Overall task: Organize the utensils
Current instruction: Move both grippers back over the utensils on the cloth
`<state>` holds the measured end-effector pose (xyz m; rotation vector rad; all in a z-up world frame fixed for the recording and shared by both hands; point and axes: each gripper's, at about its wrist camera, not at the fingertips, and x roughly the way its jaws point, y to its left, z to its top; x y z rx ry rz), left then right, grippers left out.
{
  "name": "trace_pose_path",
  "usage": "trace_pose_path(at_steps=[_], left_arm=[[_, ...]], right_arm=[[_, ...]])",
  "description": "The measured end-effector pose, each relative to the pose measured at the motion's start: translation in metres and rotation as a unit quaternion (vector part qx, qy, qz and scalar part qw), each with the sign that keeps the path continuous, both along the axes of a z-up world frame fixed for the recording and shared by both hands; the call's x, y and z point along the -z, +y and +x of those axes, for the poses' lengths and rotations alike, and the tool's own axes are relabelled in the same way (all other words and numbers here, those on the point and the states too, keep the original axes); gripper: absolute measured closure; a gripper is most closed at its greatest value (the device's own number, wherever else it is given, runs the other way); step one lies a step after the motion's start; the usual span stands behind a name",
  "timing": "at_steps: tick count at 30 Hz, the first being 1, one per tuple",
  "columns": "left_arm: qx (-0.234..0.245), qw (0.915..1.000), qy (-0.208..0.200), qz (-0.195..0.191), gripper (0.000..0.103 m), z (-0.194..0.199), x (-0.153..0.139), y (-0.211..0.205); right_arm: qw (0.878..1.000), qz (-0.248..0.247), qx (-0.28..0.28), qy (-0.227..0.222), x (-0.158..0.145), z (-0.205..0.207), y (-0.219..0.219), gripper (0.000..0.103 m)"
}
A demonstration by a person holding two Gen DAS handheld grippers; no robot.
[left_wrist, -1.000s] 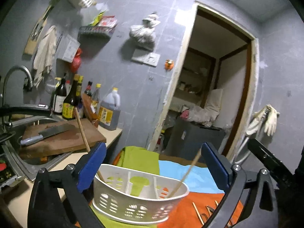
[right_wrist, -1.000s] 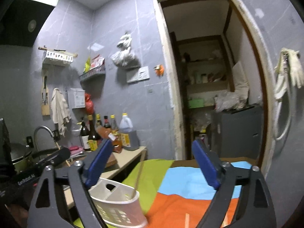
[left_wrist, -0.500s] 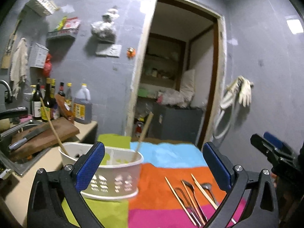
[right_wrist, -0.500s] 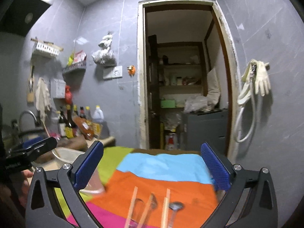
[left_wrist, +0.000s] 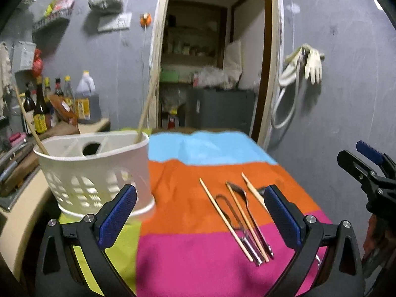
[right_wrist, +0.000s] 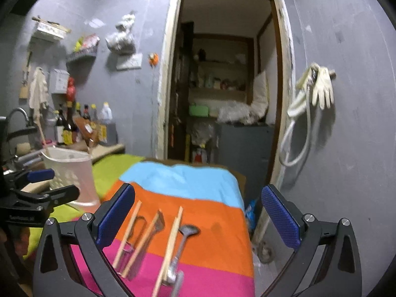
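Note:
A white slotted utensil caddy point(left_wrist: 99, 173) stands at the left of a striped cloth point(left_wrist: 198, 259), with two wooden chopsticks point(left_wrist: 146, 109) leaning in it. Loose wooden chopsticks point(left_wrist: 225, 219) and metal spoons point(left_wrist: 250, 216) lie together on the orange and pink stripes. My left gripper point(left_wrist: 200, 215) hovers open over the cloth between caddy and utensils, holding nothing. In the right wrist view the same chopsticks point(right_wrist: 173, 237) and a spoon point(right_wrist: 183, 240) lie just ahead of my right gripper point(right_wrist: 198, 217), which stands wide open and empty. The caddy point(right_wrist: 74, 173) is at its left.
A counter with sauce bottles point(left_wrist: 44, 109), a cutting board and a sink edge lies left of the caddy. An open doorway point(left_wrist: 210, 74) to a storeroom is straight ahead. Gloves and a hose point(left_wrist: 304, 66) hang on the right wall. The cloth's right edge drops off near the wall.
Both grippers swung right and sank from facing the caddy toward the loose utensils. The caddy has slid to the left of both views, and the right gripper's jaws have widened.

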<state>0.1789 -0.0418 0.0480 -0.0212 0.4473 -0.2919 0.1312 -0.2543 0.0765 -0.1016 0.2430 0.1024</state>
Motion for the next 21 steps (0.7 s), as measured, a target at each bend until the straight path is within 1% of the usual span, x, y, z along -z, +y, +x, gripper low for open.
trace_pose_path(at_steps=[3,7,9,11,13,16,18,19,21], left_arm=[[-0.005,0.9995,0.029,0.011,0.002,0.01,0.011,-0.006],[-0.011,0.9978,0.061,0.022,0.002,0.024,0.021,-0.013],[-0.013,0.9965,0.079,0.025,0.002,0.033,0.026,-0.014],[-0.013,0.9956,0.089,0.026,0.003,0.04,0.03,-0.016],[-0.014,0.9948,0.097,0.028,0.004,0.047,0.033,-0.018],[-0.011,0.9928,0.116,0.031,0.015,0.059,0.039,-0.021],[-0.007,0.9908,0.131,0.03,0.029,0.069,0.045,-0.022],[-0.006,0.9897,0.14,0.029,0.032,0.074,0.048,-0.023],[-0.004,0.9873,0.157,0.026,0.041,0.084,0.052,-0.025]], right_arm=[[0.999,0.011,0.009,0.038,0.011,0.015,-0.01,0.003],[0.996,0.021,0.014,0.081,0.023,0.034,-0.018,0.018],[0.994,0.023,0.01,0.107,0.031,0.045,-0.02,0.022],[0.991,0.023,0.006,0.128,0.037,0.053,-0.021,0.031],[0.988,0.023,0.0,0.152,0.044,0.064,-0.021,0.036],[0.982,0.024,-0.007,0.185,0.054,0.079,-0.022,0.044],[0.979,0.024,-0.011,0.201,0.059,0.087,-0.021,0.046],[0.977,0.023,-0.014,0.21,0.062,0.091,-0.02,0.049],[0.974,0.02,-0.018,0.226,0.067,0.1,-0.018,0.052]])
